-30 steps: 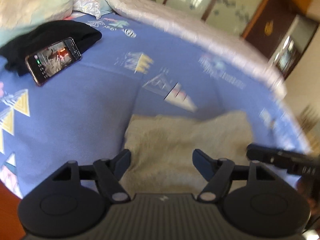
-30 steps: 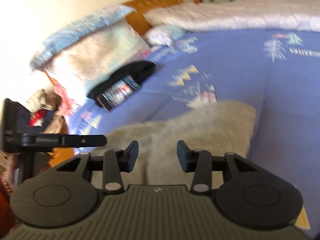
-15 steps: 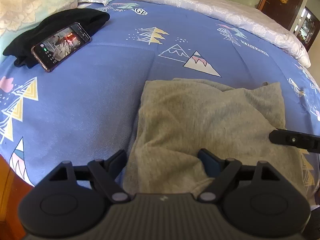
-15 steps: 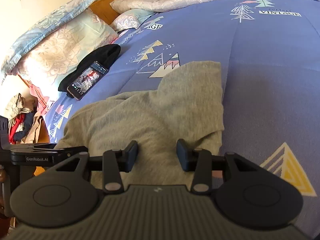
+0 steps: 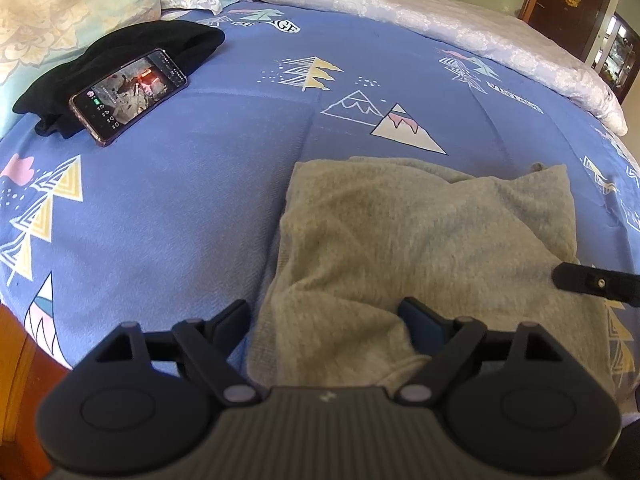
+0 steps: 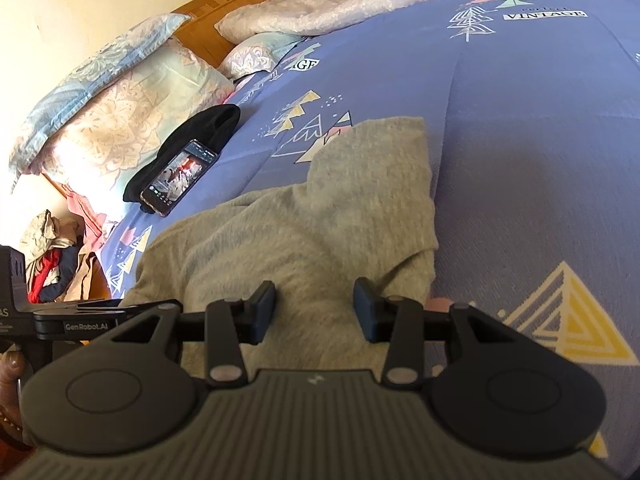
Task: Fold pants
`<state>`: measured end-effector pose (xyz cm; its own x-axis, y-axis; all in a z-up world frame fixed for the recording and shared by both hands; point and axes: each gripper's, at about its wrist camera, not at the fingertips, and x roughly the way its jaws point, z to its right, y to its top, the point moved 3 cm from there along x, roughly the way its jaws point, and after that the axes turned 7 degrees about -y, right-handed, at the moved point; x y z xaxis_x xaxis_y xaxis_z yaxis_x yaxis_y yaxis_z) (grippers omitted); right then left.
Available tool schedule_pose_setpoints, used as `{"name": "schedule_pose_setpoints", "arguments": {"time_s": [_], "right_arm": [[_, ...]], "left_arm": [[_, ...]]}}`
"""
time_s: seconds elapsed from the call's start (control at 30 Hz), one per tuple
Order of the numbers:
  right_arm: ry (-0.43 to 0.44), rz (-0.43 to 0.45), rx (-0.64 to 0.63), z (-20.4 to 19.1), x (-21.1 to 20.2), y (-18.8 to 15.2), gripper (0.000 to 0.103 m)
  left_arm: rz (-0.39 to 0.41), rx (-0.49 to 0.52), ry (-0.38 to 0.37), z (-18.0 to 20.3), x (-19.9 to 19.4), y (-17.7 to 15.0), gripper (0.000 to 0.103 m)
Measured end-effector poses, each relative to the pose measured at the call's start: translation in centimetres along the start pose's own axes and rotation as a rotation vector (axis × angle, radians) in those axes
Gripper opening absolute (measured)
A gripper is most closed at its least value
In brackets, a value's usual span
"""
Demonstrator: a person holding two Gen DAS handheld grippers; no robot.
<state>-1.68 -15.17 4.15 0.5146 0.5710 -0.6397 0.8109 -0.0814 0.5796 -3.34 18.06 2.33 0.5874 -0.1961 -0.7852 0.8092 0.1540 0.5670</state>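
Observation:
The grey pants (image 5: 420, 248) lie folded in a rumpled rectangle on the blue patterned bedspread (image 5: 180, 200). My left gripper (image 5: 326, 320) is open, its fingers straddling the near left corner of the pants. The pants also show in the right wrist view (image 6: 320, 220). My right gripper (image 6: 315, 307) is open over their near right part, holding nothing. The tip of the right gripper shows at the right edge of the left wrist view (image 5: 592, 282). The left gripper's body shows at the left of the right wrist view (image 6: 80, 316).
A phone (image 5: 128, 94) leans on a black garment (image 5: 116, 64) at the far left of the bed. Pillows (image 6: 120, 100) and a wooden headboard (image 6: 236, 4) lie beyond. A white quilt (image 5: 400, 12) runs along the far side. Clothes (image 6: 52, 256) are piled beside the bed.
Both views have steadied and dropped lower over the pants. Both grippers stay open and empty; the pants lie in the same folded shape.

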Motion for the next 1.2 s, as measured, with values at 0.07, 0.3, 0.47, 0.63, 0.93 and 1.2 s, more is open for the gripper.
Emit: {"name": "schedule_pose_setpoints", "arguments": {"time_s": [0.07,0.3,0.47,0.63,0.93,1.2], "right_arm": [[0.007,0.004,0.010,0.2,-0.1,-0.1,0.046],[0.021,0.014,0.038,0.6,-0.1,-0.2,0.046],[0.007,0.021,0.033,0.3,-0.9,-0.1,0.047],[0.132,0.038,-0.104,-3.2,-3.0,-0.8,0.048],[0.225,-0.179,-0.290,-7.6,0.9,-3.4,0.036],[0.257,0.039,-0.015,-1.3,-5.1,0.0,0.073]], "left_arm": [[0.001,-0.007,-0.004,-0.2,0.1,0.0,0.087],[0.003,-0.034,-0.015,-0.6,0.1,-0.2,0.090],[0.003,-0.062,-0.037,-1.1,0.1,-0.2,0.091],[-0.005,-0.097,-0.064,-1.7,0.2,-0.2,0.093],[-0.013,-0.086,-0.071,-1.6,-0.2,-0.2,0.093],[0.041,-0.153,-0.169,-3.4,-1.6,1.1,0.100]]}}
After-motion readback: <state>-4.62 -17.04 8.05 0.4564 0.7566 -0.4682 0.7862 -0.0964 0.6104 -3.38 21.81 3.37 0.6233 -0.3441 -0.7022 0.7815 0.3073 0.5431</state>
